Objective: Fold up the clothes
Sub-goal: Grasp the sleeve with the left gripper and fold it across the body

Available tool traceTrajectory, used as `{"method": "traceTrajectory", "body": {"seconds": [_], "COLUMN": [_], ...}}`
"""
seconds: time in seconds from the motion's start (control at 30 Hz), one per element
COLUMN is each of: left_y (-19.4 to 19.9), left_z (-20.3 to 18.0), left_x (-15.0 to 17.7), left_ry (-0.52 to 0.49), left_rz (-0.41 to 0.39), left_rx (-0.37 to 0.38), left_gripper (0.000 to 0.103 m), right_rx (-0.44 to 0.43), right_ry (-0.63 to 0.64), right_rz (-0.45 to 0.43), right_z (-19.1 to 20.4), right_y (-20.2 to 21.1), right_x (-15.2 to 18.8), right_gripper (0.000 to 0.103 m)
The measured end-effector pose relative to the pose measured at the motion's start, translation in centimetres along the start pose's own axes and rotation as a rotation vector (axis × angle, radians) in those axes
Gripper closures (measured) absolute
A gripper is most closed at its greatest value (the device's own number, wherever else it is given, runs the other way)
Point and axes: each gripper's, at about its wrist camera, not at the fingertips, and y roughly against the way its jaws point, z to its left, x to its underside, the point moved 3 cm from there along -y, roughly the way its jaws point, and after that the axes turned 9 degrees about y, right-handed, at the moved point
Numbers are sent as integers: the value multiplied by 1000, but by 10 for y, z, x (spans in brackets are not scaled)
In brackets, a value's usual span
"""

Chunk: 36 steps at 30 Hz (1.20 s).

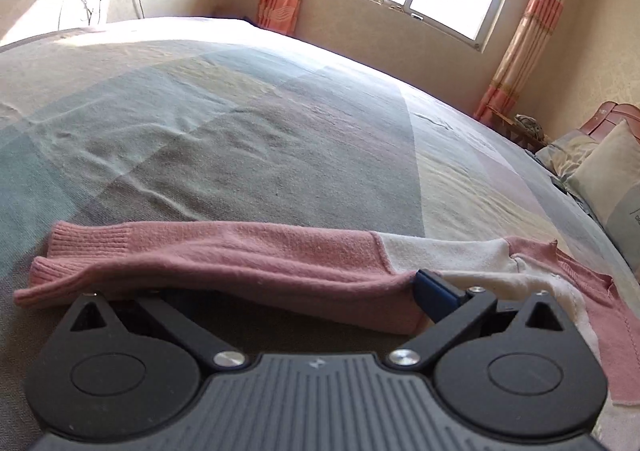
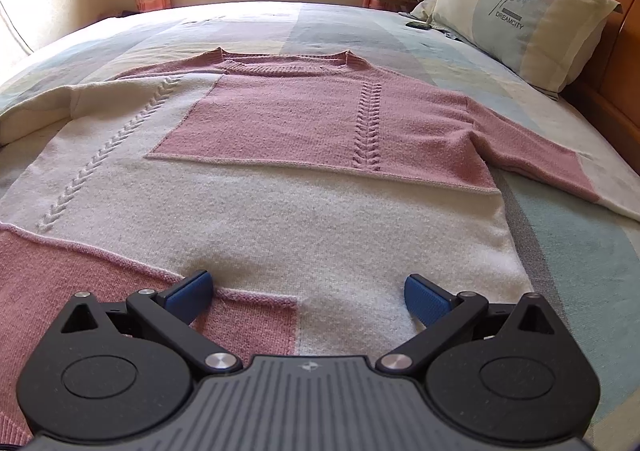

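The pillow (image 2: pixel 520 15) reads "DREAMCITY" beneath a printed flower; nothing else legible.

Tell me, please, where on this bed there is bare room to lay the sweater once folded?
Bare bedspread stretches beyond the pink sleeve toward the window, and a strip lies between the sweater and the pillow. The near middle is crowded: the sweater lies there, with the open right gripper at its hem.

A pink-and-cream knit sweater (image 2: pixel 280 187) lies flat, face up, neckline far, sleeves spread outward.
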Motion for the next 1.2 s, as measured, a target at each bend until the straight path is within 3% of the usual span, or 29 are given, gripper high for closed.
{"method": "traceTrajectory", "body": {"seconds": [0.07,0.27,0.43,0.57,0.67,0.8,0.87,0.93,1.0,1.13,1.2], "left_y": [2,-3,-14,-7,0,12,17,19,20,20,8], "left_z": [14,31,43,56,60,55,42,17,-12,-72,-89], "left_x": [-4,-10,-28,-40,-48,-59,-62,-59,-52,-25,-15], "left_ry": [89,224,327,374,335,176,65,-60,-182,-368,-383], "left_rz": [-26,-24,-14,-64,-90,-130,-150,-137,-113,-26,23], "left_rx": [-37,119,186,188,83,-246,-343,-349,-293,-112,-55], "left_gripper": [1,1,1,1,1,1,1,1,1,1,1], "right_rx": [1,6,9,7,10,13,13,13,12,-1,-7], "right_ry": [-1,-1,3,-1,0,2,2,2,6,31,44], "right_rz": [-1,-2,-6,-8,-10,-13,-15,-19,-25,-23,-22], "right_z": [0,1,2,1,3,3,3,3,4,5,6], "right_y": [0,0,1,0,-1,-1,-1,-1,0,5,8], "right_x": [0,0,0,0,-1,-1,-1,-1,-1,-7,-10], "right_gripper": [0,0,0,0,0,0,0,0,0,0,0]}}
